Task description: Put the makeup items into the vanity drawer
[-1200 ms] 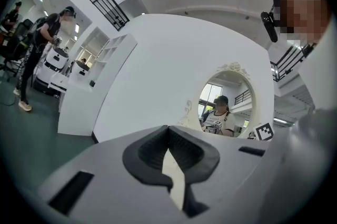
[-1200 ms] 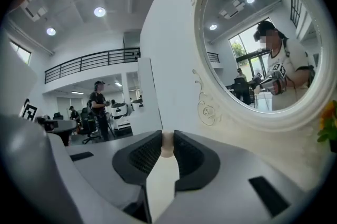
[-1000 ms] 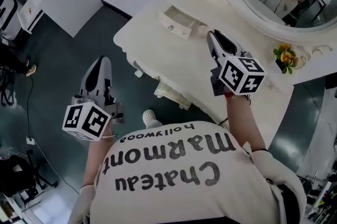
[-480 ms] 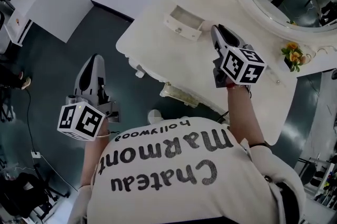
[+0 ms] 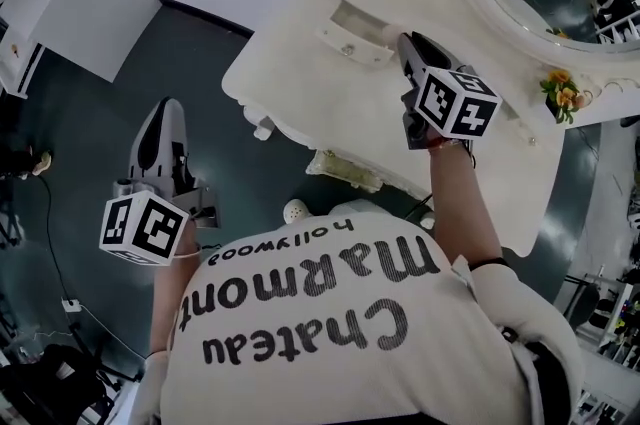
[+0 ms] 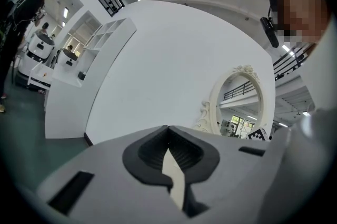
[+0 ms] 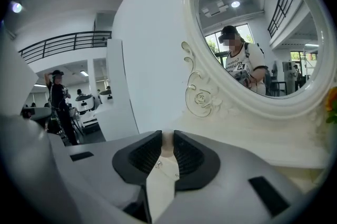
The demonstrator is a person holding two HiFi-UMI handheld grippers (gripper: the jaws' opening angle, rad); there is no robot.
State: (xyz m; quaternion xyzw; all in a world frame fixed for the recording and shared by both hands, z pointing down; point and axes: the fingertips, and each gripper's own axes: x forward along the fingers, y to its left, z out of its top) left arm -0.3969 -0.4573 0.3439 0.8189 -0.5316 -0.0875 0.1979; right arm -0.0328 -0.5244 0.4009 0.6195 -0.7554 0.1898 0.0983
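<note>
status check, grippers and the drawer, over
Left gripper shut, empty. Right gripper shut on small pale item, beside open small drawer. No obstruction seen.

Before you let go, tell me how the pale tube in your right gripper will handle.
The tube looks slim and rounded in the right gripper, so probably light and apt to roll in the drawer. It looks smooth, so it might slip.

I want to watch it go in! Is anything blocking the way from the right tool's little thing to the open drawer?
Nothing visible does. The right tool grips a small pale item beside the open cream drawer on the white vanity top, with nothing between them.
</note>
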